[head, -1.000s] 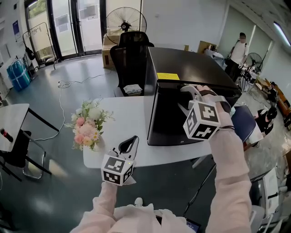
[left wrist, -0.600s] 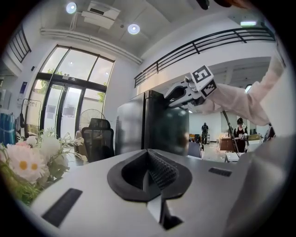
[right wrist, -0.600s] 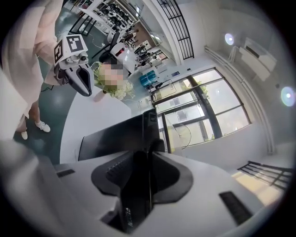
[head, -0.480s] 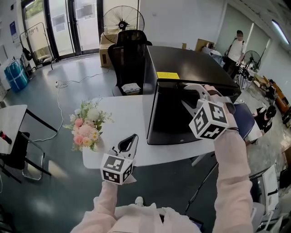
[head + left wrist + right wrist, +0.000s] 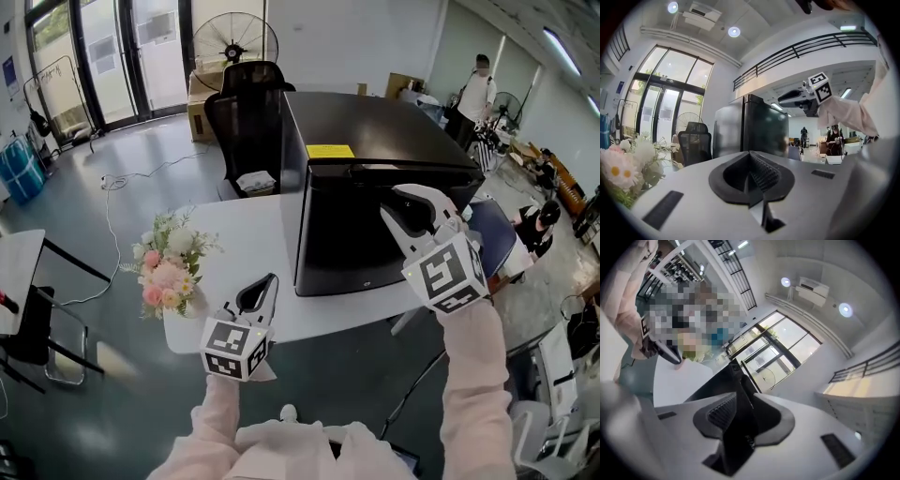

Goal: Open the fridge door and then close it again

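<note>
Black compact fridge (image 5: pixel 375 122) stands on the white table (image 5: pixel 246 246) beneath it. Your right gripper (image 5: pixel 398 208) is clamped on the fridge's glossy black door (image 5: pixel 342 239) near its top right corner. Its jaws have just been closing, with the door edge between them. Your left gripper (image 5: pixel 270 282), pinched together and empty, hovers low left of the fridge, beside a pink-and-white flower bouquet (image 5: pixel 169 267).
</note>
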A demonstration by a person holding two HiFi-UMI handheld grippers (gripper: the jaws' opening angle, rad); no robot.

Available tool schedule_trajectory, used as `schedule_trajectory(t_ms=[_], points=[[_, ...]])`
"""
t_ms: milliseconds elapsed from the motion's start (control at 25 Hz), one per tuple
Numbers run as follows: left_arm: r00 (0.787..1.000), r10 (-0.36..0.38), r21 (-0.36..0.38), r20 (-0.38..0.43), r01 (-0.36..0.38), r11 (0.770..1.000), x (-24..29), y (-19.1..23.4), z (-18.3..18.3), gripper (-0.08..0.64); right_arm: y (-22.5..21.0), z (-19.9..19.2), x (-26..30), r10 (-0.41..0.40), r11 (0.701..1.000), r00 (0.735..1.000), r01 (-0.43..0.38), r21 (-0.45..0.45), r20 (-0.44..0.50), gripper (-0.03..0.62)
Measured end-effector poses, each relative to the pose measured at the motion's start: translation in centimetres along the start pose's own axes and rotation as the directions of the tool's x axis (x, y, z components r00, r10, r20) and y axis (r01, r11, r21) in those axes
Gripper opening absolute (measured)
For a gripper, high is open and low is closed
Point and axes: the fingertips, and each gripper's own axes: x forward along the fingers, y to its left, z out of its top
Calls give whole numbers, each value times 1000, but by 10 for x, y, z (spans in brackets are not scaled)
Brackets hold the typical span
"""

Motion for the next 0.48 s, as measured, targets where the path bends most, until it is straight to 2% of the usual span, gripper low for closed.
schedule_trajectory(t_ms=[80,160,320,480], points=[[1000,0,0,3,0,1000,0,0,1,11,5,-2,-13,-19,990,998,12,140,55,112],[1000,1,-3,5,-1,1000,1,0,0,11,13,-6,-25,-48,958,993,15,288,108,106],[1000,-3,-13,-2,3,1000,0,-4,-6,11,40,-28,-42,-106,850,984,14,526,144,82],[1000,-7,-30,-4,6,1000,-5,-9,-14,11,74,-48,-51,-127,736,982,-3,677,142,55]])
